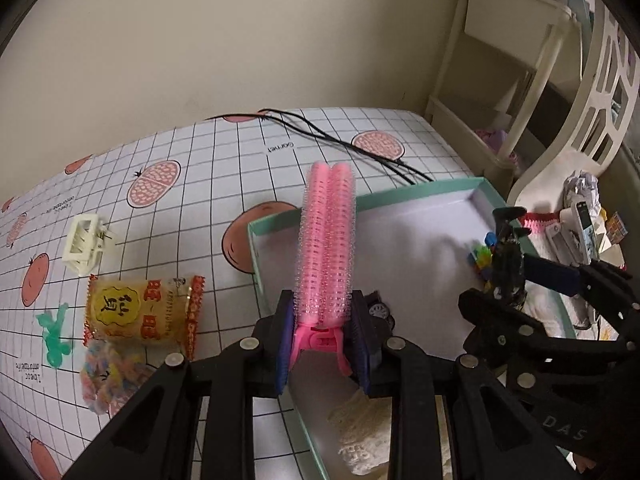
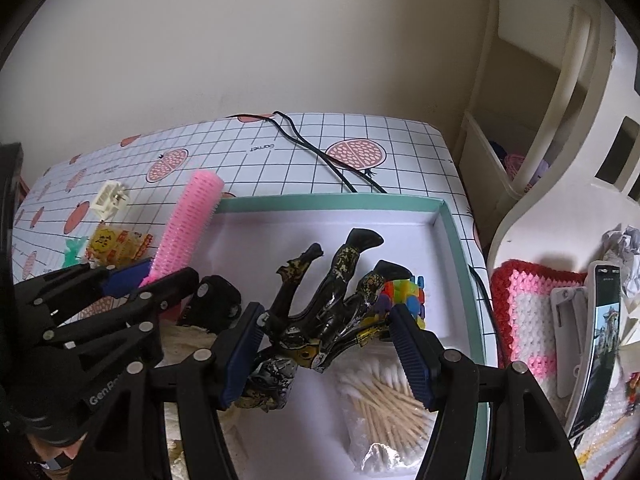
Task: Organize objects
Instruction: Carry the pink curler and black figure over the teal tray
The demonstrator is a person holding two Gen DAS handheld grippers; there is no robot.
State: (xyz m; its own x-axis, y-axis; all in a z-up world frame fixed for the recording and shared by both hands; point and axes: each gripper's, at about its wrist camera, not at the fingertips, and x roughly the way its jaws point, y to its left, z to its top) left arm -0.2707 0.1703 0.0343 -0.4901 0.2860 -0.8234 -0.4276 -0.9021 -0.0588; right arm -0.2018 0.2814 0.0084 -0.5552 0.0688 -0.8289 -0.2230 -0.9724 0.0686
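The left gripper [image 1: 325, 330] is clamping the base of a pink hair roller clip [image 1: 326, 240], which is standing up from between the blue pads and leaning away over the near-left wall of a shallow teal-rimmed tray [image 1: 420, 190]. In the right wrist view, the same pink clip [image 2: 188, 224] is slanting above the tray's left edge.

The right gripper [image 2: 326, 354] is sitting with its fingers spread wide over the tray [image 2: 452, 240]. A black and gold toy figure [image 2: 332, 300] is lying between those fingers on the tray's white floor, with its limbs pointing toward the far wall. Whether the pads are touching it is not clear. Just beside the figure, a small multicoloured block toy [image 2: 404, 296] is resting on the floor. A bag of cotton swabs [image 2: 384, 396] is lying in the tray's near end.

On the tablecloth [image 1: 200, 152], a grid pattern with fruit prints, a cream hair claw [image 1: 85, 243], a yellow snack packet [image 1: 140, 310], a green plastic figure [image 1: 54, 334] and a bag of colourful bands [image 1: 106, 376] are lying to the left of the tray. A black cable [image 1: 344, 146] is running across the far side of the cloth.
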